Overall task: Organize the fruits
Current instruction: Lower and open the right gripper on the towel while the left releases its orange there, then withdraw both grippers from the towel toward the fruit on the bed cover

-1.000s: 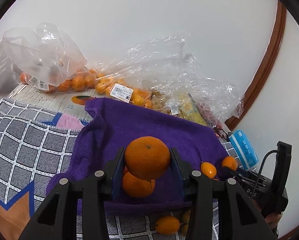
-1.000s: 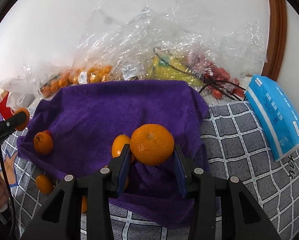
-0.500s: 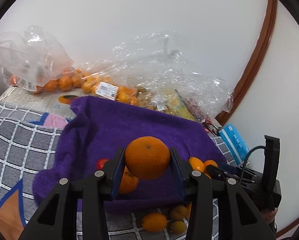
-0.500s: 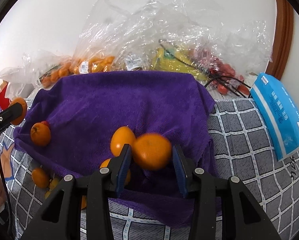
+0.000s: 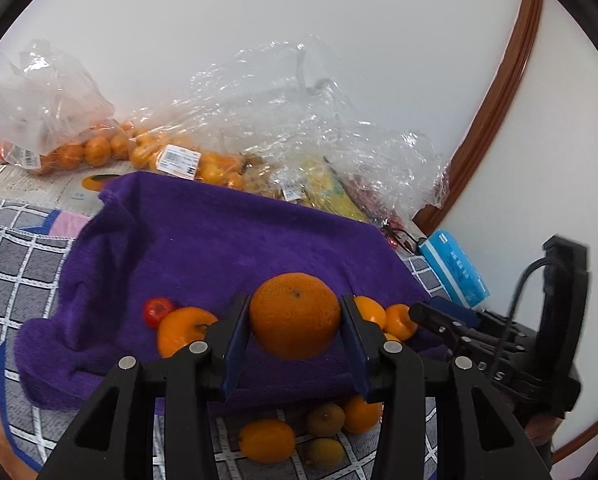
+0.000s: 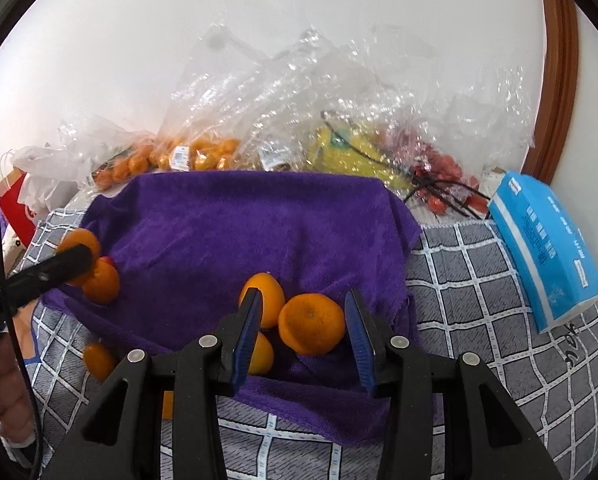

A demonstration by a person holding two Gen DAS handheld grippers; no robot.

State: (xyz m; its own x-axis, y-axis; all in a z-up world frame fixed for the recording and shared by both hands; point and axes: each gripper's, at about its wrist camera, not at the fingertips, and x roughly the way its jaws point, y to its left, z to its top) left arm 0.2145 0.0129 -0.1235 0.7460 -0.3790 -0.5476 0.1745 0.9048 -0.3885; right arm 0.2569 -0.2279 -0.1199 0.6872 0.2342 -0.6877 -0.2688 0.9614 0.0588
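Holding one mandarin [image 5: 295,316] clamped between the blue pads of my left gripper [image 5: 295,322], I carry it clear above the purple towel [image 5: 235,240], lifted so it cannot roll while I choose its spot. My right gripper [image 6: 305,330] stands with its jaws spread, and a second mandarin [image 6: 311,324] sits on the towel between them — gaps show on both sides, so nothing is squeezing it. I judge it has been set down near the towel's front edge, just beside a smoother orange fruit [image 6: 265,300], so that like sits with like.

The held mandarin is nearly round and slightly flattened; its stem dimple faces up and toward the camera, so its short axis runs roughly upright and the pads press across the broad middle. The resting one shows its dimple tilted up toward me as well.

On the towel's left side lie another mandarin [image 5: 183,330] and a small red fruit [image 5: 158,311], touching. A few kumquat-like fruits [image 5: 267,440] lie off the towel on the checked cloth [image 6: 475,280] below its front edge — these still need gathering, I think. Bagged fruit in clear plastic [image 5: 299,120] is heaped along the far edge by the wall, and a blue tissue pack [image 6: 547,240] lies at the right.
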